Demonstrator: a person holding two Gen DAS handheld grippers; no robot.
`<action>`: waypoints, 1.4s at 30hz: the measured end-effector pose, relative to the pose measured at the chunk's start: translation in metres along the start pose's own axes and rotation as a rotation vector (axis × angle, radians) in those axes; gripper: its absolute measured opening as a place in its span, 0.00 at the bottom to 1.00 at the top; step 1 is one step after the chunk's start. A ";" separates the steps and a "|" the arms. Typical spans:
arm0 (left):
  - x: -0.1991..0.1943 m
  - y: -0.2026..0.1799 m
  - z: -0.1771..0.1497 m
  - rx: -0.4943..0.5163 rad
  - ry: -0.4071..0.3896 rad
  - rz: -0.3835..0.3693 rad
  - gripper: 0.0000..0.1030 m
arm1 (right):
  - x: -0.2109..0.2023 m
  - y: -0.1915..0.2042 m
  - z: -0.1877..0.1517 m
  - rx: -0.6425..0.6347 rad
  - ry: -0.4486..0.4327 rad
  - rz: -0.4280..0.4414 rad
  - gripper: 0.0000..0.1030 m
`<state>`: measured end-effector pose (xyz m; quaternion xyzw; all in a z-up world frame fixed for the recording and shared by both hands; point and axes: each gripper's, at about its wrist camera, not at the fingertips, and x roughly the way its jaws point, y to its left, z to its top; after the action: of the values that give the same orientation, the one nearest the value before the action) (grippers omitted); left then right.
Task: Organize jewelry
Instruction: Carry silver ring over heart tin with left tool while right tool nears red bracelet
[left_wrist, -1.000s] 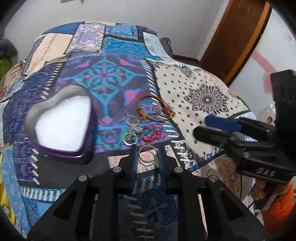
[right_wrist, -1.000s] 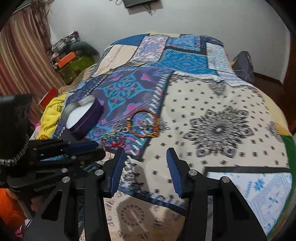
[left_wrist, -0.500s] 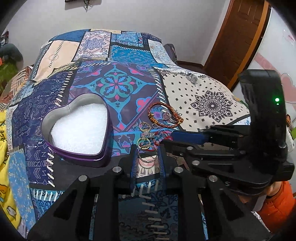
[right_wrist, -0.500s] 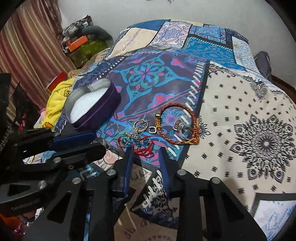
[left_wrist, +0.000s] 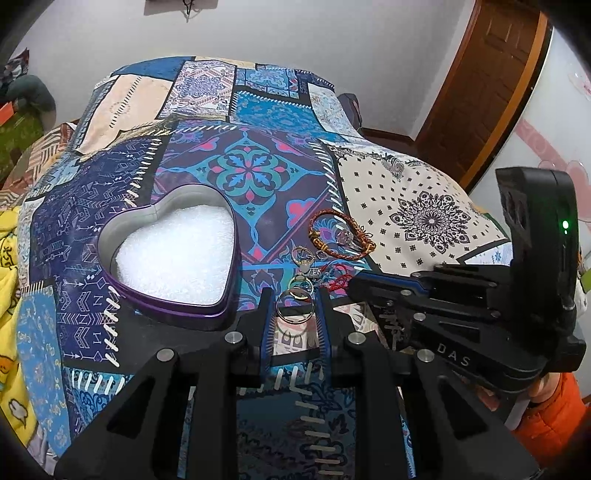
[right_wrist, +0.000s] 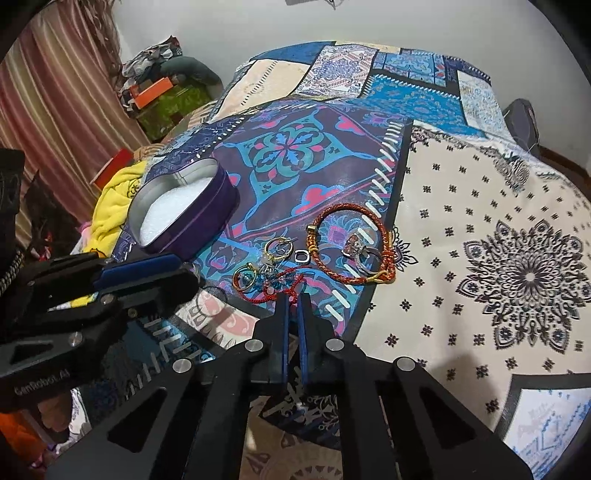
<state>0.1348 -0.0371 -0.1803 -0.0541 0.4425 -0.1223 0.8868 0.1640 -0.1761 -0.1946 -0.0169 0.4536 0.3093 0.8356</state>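
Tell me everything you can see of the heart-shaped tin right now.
The heart-shaped tin sits open and lidless on the patchwork bedspread, left of the jewelry pile. Its wall looks like metal, purple outside and silvery inside, with a stepped rim at the base. White foam-like padding fills the bottom, and no jewelry lies in it. Neither tongs touch it; the left tongs are just beside its lower corner.

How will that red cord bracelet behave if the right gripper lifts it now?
The red cord bracelet lies in loose, kinked loops, so it will probably droop limply. It overlaps the rings beside it, so it may drag one along. The right gripper is nearly closed at it.
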 end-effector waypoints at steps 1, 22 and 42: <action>-0.001 0.000 0.000 0.000 -0.002 0.002 0.20 | -0.001 0.001 0.000 -0.009 -0.003 -0.012 0.04; -0.004 0.010 0.006 -0.012 -0.023 0.000 0.20 | 0.021 0.010 0.009 -0.051 0.004 -0.038 0.17; -0.028 0.007 0.009 -0.020 -0.071 0.010 0.20 | -0.021 0.005 0.009 -0.004 -0.076 -0.049 0.03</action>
<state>0.1268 -0.0233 -0.1549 -0.0650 0.4121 -0.1115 0.9019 0.1594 -0.1796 -0.1718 -0.0181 0.4201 0.2901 0.8596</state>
